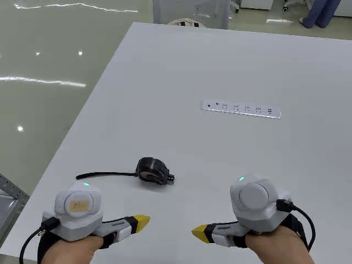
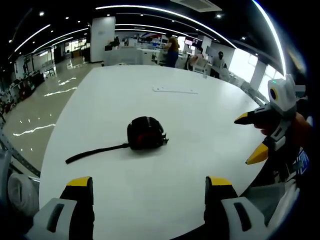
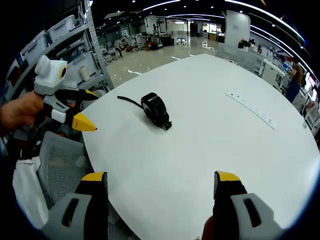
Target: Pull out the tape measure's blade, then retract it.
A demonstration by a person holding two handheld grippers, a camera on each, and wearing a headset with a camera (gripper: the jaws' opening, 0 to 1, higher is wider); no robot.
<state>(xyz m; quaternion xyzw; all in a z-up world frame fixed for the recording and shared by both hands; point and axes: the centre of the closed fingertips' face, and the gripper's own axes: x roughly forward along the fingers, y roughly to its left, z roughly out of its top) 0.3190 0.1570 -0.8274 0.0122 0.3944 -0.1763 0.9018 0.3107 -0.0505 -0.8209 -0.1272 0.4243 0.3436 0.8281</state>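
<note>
Left gripper (image 2: 149, 186) and right gripper (image 3: 162, 180) hover near the tape measure (image 1: 153, 171), jaws wide and empty; we may shove its unpinned case chasing the seemingly tiny hook (image 3: 169, 127).

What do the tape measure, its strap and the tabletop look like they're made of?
Tape measure: black casing, probably plastic or rubber-coated; matte with a dull sheen. Strap: likely woven fabric or cord; thin, black, lying limp and curved. Tabletop: seemingly smooth white laminate or coated board; even, faintly reflective surface.
</note>
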